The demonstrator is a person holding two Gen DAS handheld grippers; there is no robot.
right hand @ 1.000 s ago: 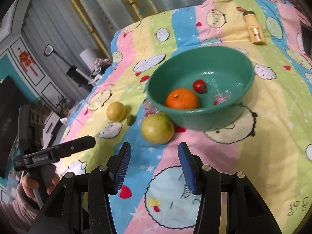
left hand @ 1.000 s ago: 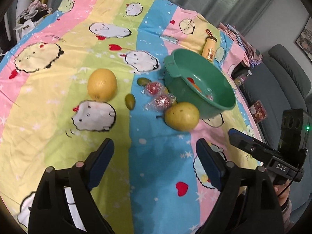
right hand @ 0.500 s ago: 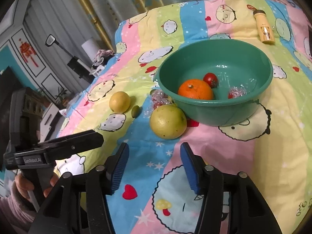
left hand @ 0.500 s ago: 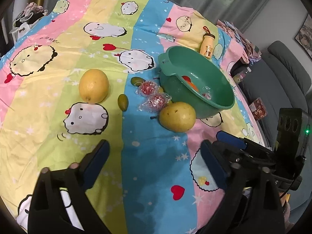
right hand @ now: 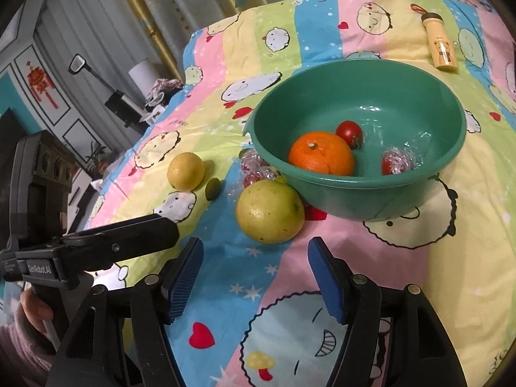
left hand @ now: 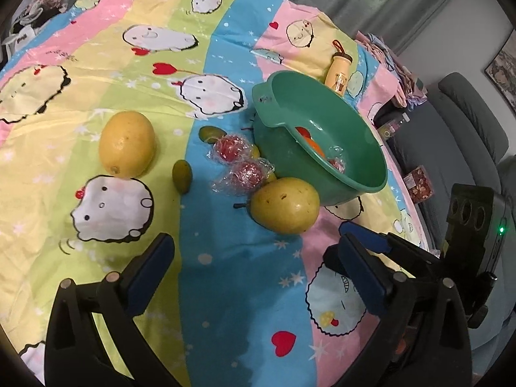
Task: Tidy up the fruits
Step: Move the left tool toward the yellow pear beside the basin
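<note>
Green bowl (right hand: 429,174) sits on the striped cartoon bedspread (left hand: 225,290), toward its right side in the left wrist view. Inside, as the right wrist view shows: an orange (right hand: 321,158), a small red tomato (right hand: 349,132) and one red fruit in clear wrap (right hand: 396,161) — so roughly a third of the sorting looks done.

Not yet in the bowl: a large yellow-green pear (left hand: 285,205) touching or just beside the bowl's near wall, two wrapped red fruits (left hand: 240,164) between pear and bowl, a small green fruit (left hand: 182,175), another one half hidden behind the wrapped ones (left hand: 211,133), and a lemon (left hand: 126,144) well apart to the left.

Right gripper (right hand: 254,277) — jaws opening, nothing between them, pear straight ahead; judged the next pick. Left gripper (left hand: 254,274) spread wide, jaws opening, empty.

Surroundings: a small yellow bottle (right hand: 441,45) lies beyond the bowl, not fruit. Grey sofa (left hand: 464,135) off the bed's right edge.

Possible obstruction: pear crowds the wrapped fruits and the bowl wall — little room on that side for a finger
</note>
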